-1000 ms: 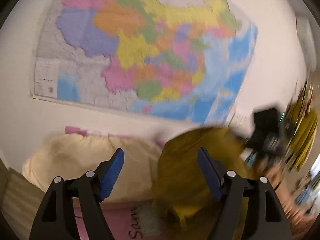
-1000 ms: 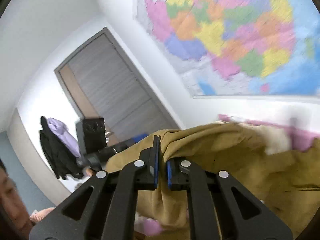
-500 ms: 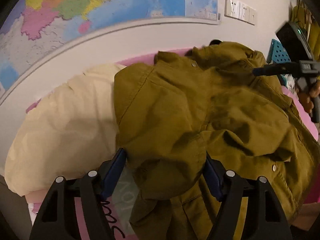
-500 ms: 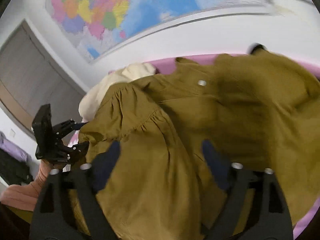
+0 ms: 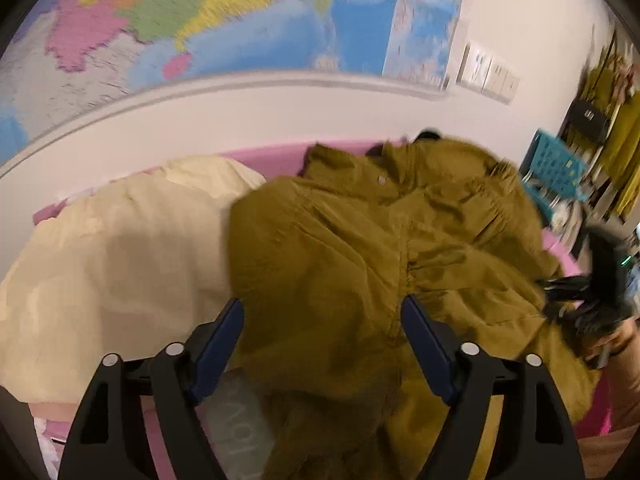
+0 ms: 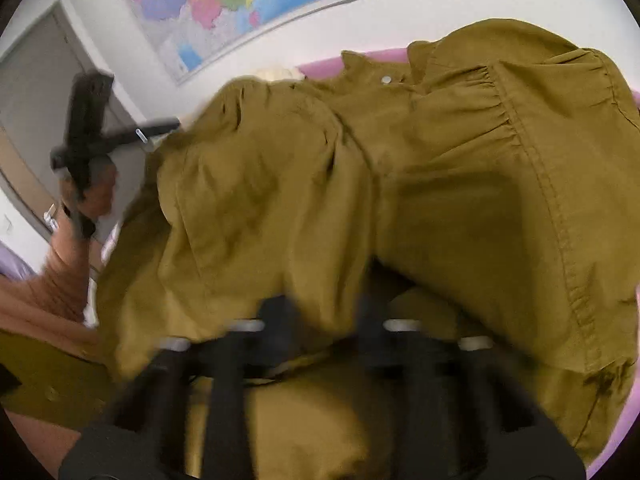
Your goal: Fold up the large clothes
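Note:
An olive-yellow jacket (image 5: 360,248) lies crumpled on the pink bed (image 5: 276,160), its snap buttons showing near the collar. My left gripper (image 5: 320,302) hovers open just over the jacket's near edge, with cloth below the blue pads but not pinched. In the right wrist view the jacket (image 6: 460,152) fills the picture. My right gripper (image 6: 324,300) is blurred and its jaws are closing. A fold of the jacket drapes over and between its tips and hides the pads. The right gripper (image 5: 556,292) also shows at the jacket's right edge in the left wrist view.
A cream duvet (image 5: 120,248) lies left of the jacket on the bed. A large coloured map (image 5: 200,20) hangs on the wall behind. A blue crate (image 5: 556,172) and hanging clothes stand at the far right. A grey door (image 6: 32,80) is at the left.
Both grippers came down from facing the wall to the bed. The right gripper, shut on the jacket a second ago, let it drop, opened wide and now narrows over a fold.

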A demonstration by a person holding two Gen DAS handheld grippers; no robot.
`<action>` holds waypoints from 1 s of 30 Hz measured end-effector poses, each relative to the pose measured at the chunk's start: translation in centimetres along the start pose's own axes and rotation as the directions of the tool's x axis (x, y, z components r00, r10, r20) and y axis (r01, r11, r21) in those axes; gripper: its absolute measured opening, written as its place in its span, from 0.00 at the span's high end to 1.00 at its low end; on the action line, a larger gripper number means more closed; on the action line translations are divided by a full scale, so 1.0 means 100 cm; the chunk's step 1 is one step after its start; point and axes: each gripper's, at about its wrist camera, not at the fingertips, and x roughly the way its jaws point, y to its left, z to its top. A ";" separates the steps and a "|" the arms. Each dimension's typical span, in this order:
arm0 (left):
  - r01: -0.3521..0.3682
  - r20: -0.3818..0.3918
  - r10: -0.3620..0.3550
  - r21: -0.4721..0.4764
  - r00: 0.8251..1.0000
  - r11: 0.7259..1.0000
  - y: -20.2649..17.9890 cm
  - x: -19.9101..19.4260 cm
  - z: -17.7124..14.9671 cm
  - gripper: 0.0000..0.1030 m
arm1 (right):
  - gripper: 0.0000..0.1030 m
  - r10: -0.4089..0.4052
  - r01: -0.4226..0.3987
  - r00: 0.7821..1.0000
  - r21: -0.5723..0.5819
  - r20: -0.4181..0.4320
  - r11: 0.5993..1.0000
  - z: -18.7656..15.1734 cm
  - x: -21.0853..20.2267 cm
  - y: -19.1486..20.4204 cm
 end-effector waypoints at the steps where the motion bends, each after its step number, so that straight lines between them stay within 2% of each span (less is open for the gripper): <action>1: -0.017 -0.013 0.018 0.011 1.000 1.000 -0.005 0.007 0.001 0.32 | 0.83 0.003 -0.003 0.998 0.003 0.056 1.000 0.009 -0.017 -0.001; 4: -0.058 -0.029 0.059 0.042 0.998 0.997 -0.018 0.024 0.004 0.34 | 0.85 -0.079 0.085 0.986 -0.038 0.147 0.996 0.037 -0.060 0.002; 6: -0.070 -0.014 0.071 0.053 0.997 0.996 -0.024 0.027 0.007 0.34 | 0.85 -0.183 0.201 0.960 -0.068 0.210 0.977 0.062 -0.089 0.005; 8: -0.073 -0.013 0.074 0.061 0.997 0.995 -0.030 0.032 0.009 0.34 | 0.84 -0.292 0.321 0.928 -0.099 0.232 0.942 0.079 -0.099 0.005; 9: -0.098 -0.012 0.099 0.076 0.995 0.992 -0.034 0.037 0.009 0.34 | 0.77 -0.343 0.374 0.912 -0.114 0.225 0.920 0.083 -0.095 0.004; 10: -0.142 -0.020 0.145 0.097 0.989 0.985 -0.039 0.046 0.007 0.34 | 0.71 -0.420 0.448 0.884 -0.122 0.204 0.886 0.086 -0.082 -0.003; 11: -0.174 -0.034 0.178 0.108 0.983 0.979 -0.041 0.053 0.006 0.34 | 0.63 -0.446 0.470 0.876 -0.118 0.183 0.875 0.084 -0.073 -0.012; 13: -0.235 -0.068 0.247 0.142 0.967 0.962 -0.046 0.071 0.002 0.34 | 0.60 -0.453 0.464 0.885 -0.120 0.109 0.878 0.078 -0.050 -0.029; 15: -0.269 -0.077 0.286 0.179 0.955 0.947 -0.051 0.082 -0.004 0.32 | 0.33 -0.453 0.461 0.884 -0.057 0.115 0.886 0.065 -0.044 -0.046; 16: -0.280 -0.073 0.298 0.191 0.952 0.941 -0.053 0.083 -0.006 0.31 | 0.29 -0.416 0.423 0.898 -0.021 0.142 0.906 0.058 -0.050 -0.052; 18: -0.282 -0.068 0.300 0.193 0.952 0.940 -0.053 0.082 -0.006 0.31 | 0.27 -0.346 0.346 0.918 0.035 0.193 0.938 0.044 -0.065 -0.061; 22: -0.276 -0.074 0.293 0.176 0.953 0.945 -0.051 0.082 -0.004 0.31 | 0.22 -0.261 0.220 0.917 0.164 0.300 0.962 0.021 -0.095 -0.075; 23: -0.279 -0.073 0.295 0.174 0.953 0.944 -0.052 0.083 -0.005 0.31 | 0.23 -0.223 0.163 0.921 0.204 0.320 0.965 0.012 -0.102 -0.084; 25: -0.280 -0.070 0.294 0.165 0.953 0.946 -0.052 0.083 -0.005 0.31 | 0.30 -0.243 0.154 0.912 0.275 0.329 0.949 -0.003 -0.107 -0.098; 26: -0.279 -0.070 0.293 0.164 0.954 0.946 -0.053 0.084 -0.005 0.30 | 0.39 -0.224 0.132 0.923 0.288 0.314 0.948 -0.005 -0.104 -0.102; 27: -0.276 -0.071 0.290 0.161 0.954 0.948 -0.053 0.084 -0.005 0.30 | 0.43 -0.202 0.108 0.934 0.307 0.294 0.945 -0.008 -0.097 -0.108; 28: -0.272 -0.074 0.286 0.157 0.956 0.950 -0.052 0.085 -0.005 0.29 | 0.43 -0.197 0.103 0.940 0.318 0.280 0.942 -0.010 -0.090 -0.110; 29: -0.269 -0.076 0.283 0.155 0.956 0.951 -0.052 0.086 -0.004 0.29 | 0.49 -0.176 0.089 0.947 0.305 0.268 0.948 -0.009 -0.083 -0.110; 30: -0.267 -0.077 0.281 0.153 0.957 0.951 -0.051 0.086 -0.004 0.28 | 0.63 -0.150 0.071 0.953 0.290 0.262 0.954 -0.005 -0.076 -0.106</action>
